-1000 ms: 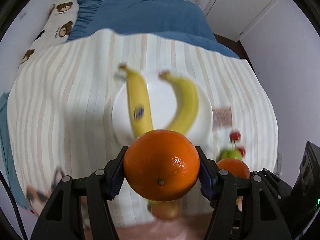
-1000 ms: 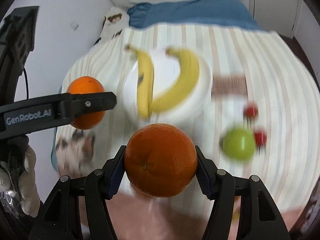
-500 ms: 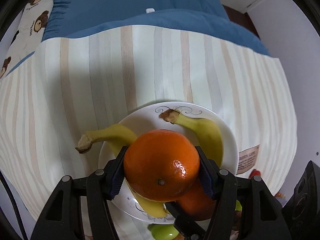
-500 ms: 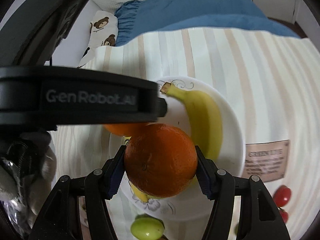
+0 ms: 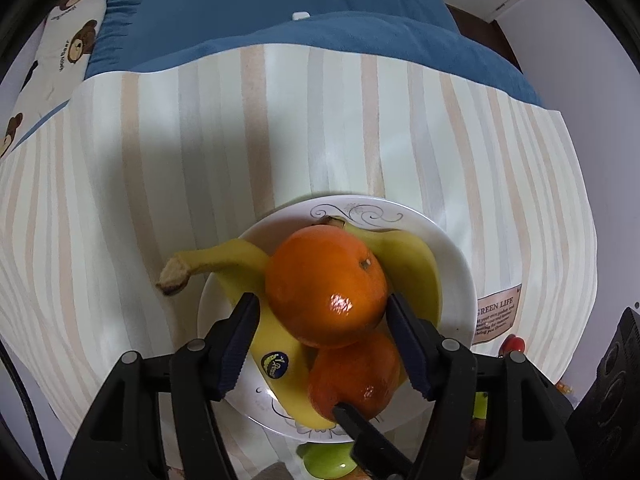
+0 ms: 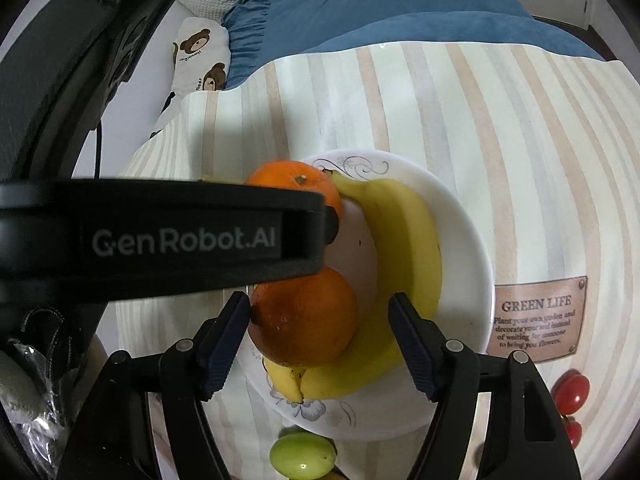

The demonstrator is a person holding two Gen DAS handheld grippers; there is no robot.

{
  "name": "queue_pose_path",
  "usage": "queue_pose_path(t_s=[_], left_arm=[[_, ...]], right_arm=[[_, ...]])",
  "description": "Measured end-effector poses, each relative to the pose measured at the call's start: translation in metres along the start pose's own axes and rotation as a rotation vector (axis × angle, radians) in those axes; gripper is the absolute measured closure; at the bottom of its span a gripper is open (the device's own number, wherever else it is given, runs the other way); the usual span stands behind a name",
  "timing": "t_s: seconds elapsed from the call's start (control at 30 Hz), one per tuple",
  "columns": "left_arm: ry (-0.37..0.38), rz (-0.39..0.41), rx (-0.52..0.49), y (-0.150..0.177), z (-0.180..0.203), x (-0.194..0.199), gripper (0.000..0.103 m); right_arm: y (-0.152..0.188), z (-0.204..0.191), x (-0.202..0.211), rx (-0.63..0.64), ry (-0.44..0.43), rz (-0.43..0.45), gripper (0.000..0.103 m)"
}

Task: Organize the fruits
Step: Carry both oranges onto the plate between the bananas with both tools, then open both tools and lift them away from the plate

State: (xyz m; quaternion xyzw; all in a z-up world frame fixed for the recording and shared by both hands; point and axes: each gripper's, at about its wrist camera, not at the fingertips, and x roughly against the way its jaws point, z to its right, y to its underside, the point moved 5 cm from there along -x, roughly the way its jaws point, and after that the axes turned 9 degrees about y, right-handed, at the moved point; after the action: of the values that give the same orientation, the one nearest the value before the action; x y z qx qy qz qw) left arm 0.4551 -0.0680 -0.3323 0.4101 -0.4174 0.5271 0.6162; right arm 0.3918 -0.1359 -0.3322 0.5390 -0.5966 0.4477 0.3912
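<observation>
Striped tablecloth (image 5: 200, 152): spread under the white plate (image 6: 472, 248). Plate holds all items below.
Two bananas, one along the plate's right side (image 6: 408, 240), one at its left with stem past the rim (image 5: 224, 256).
Far orange (image 5: 326, 286): on the plate between the bananas, between the left gripper's (image 5: 320, 334) opening jaws; right pad about touching, left pad apart.
Near orange (image 6: 304, 318): on the plate's near side, between the right gripper's (image 6: 320, 336) opening jaws; right pad clear.
Green fruit (image 6: 302, 456): just off the plate's near rim.
Red tomatoes (image 6: 570, 392): right of the plate.
</observation>
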Motion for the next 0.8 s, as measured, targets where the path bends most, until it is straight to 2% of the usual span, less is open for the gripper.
queue_pose_path(t_s=[0.23,0.5,0.63,0.8], left_arm=[[-0.015,0.106,0.022,0.026,-0.003,0.030,0.038],[-0.058,0.253,0.049,0.075,-0.015,0.070,0.038],[-0.102,0.304,0.032,0.096,-0.021,0.083,0.038],[-0.133,0.359,0.016,0.124,-0.011,0.093,0.038]], right_arm=[[0.002,0.011,0.007,0.004,0.054,0.001,0.023],[0.022,0.024,0.032,0.023,0.123,0.032,0.022],[0.037,0.029,0.049,0.052,0.154,0.062,0.017],[0.060,0.030,0.080,0.078,0.200,0.110,0.008]])
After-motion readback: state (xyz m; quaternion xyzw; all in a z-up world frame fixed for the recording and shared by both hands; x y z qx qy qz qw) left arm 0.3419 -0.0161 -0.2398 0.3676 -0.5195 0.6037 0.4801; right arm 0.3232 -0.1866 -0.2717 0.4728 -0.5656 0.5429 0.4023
